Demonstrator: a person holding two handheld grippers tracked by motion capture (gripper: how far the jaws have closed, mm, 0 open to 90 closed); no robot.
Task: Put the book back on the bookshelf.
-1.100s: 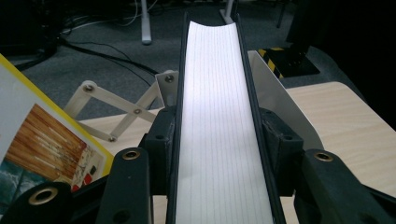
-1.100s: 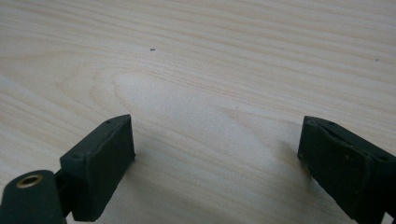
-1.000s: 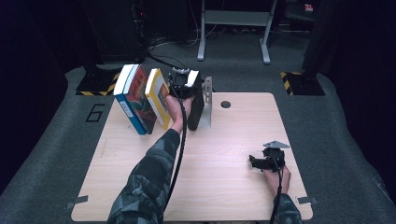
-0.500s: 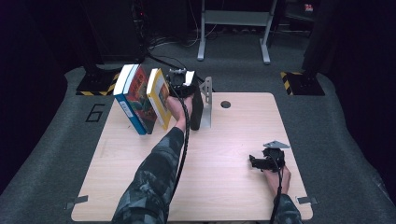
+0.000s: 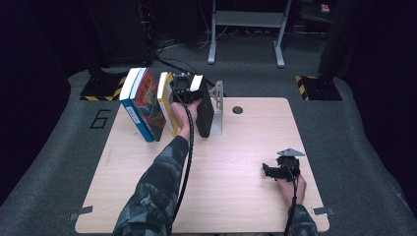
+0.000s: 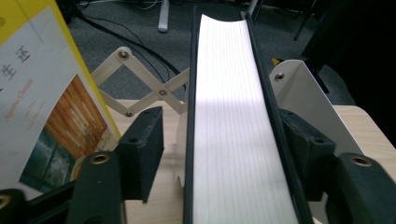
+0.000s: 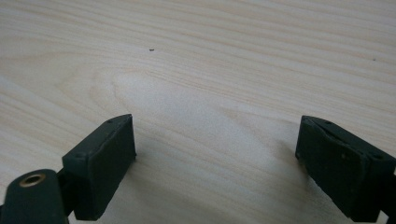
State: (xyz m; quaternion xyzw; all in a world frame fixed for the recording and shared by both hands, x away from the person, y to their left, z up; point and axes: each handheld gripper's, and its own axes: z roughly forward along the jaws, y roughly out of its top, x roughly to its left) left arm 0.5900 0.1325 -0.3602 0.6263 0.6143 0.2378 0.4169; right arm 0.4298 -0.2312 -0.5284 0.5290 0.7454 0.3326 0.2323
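A black-covered book [image 5: 204,115] stands upright on the table with its white page edge [image 6: 233,116] facing my left gripper. My left gripper [image 5: 193,90] straddles the book's top from the near side. Its jaws have just been opening: the left pad [image 6: 142,144] stands clear of the cover and the book is still between the jaws [image 6: 219,126]. A yellow book [image 5: 166,101] leans just left of it. My right gripper [image 5: 268,171] rests low over the bare wood at the front right, open with nothing between its jaws [image 7: 217,149].
A white metal bookend [image 5: 218,101] stands against the black book's right side. A blue and red book [image 5: 142,105] leans at the far left. A wooden scissor lattice [image 6: 140,88] lies behind the books. The table [image 5: 236,162] has a cable hole [image 5: 237,109].
The left hand has shifted a little at the top of the black book. The right gripper has kept still.
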